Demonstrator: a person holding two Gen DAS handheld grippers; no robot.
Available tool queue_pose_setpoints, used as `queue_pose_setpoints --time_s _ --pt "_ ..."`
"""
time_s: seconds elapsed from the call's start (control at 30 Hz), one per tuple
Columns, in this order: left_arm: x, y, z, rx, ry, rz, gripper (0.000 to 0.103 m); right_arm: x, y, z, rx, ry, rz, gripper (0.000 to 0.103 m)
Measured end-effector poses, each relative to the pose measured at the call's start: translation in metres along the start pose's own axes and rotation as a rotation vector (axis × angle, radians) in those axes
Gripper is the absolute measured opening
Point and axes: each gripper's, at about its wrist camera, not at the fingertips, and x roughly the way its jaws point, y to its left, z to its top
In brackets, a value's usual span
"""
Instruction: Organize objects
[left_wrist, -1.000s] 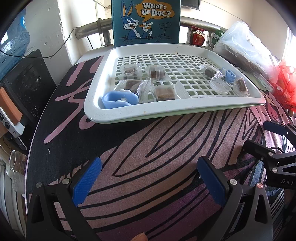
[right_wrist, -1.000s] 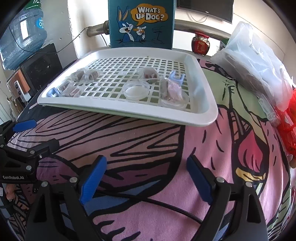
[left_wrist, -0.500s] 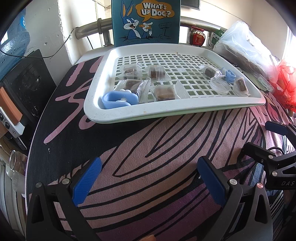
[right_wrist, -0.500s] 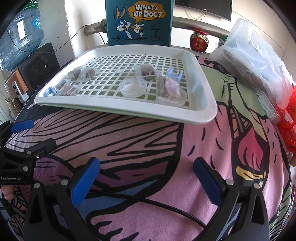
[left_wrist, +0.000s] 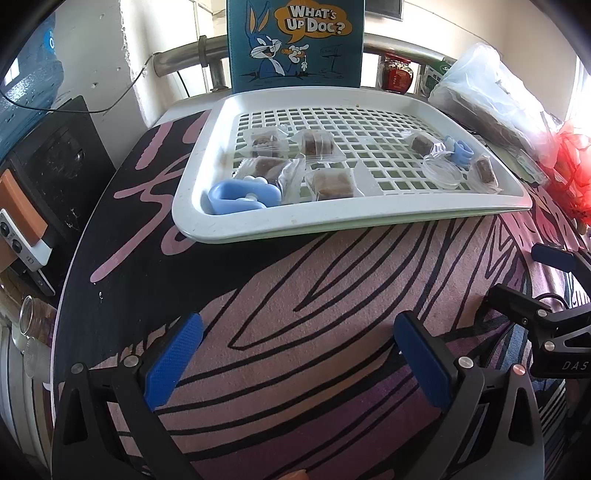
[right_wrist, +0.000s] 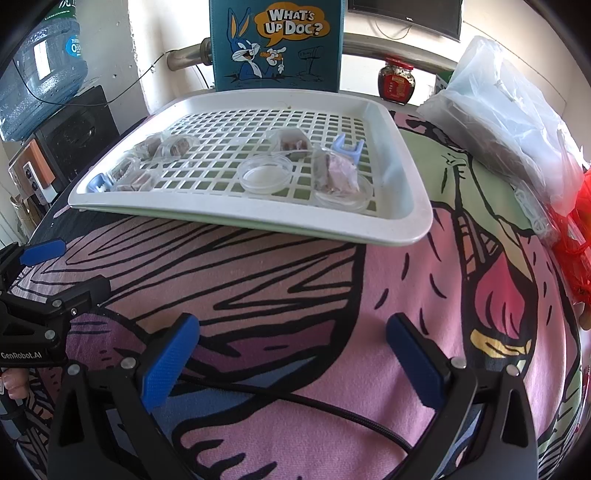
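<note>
Cartoon box (right_wrist: 277, 44) behind white tray (right_wrist: 402, 206)

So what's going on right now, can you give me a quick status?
Left gripper open, empty. Right gripper jaws just opened wide, empty. Snack packets and dishes lie in tray. Nothing in the way.

The counter (right_wrist: 406, 295) has a cartoon-printed cloth. On it, at the far side, lies a white slotted tray (right_wrist: 402, 206); a clear plastic bag (right_wrist: 517, 122) lies far right, and a black cable (right_wrist: 332, 410) lies near.
</note>
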Motion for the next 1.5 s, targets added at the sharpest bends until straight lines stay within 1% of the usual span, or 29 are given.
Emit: queue_pose_setpoints --time_s 1.07,1.5 --pt "-0.0027 0.0035 -0.0038 -0.032 0.001 0.025 0.103 -0.0003 0.0005 -0.0018 0.019 0.000 -0.016 0.103" --pt "-0.0030 0.0044 -0.0045 -0.032 0.000 0.024 0.103 -0.0001 0.0005 -0.0017 0.020 0.000 -0.016 0.103"
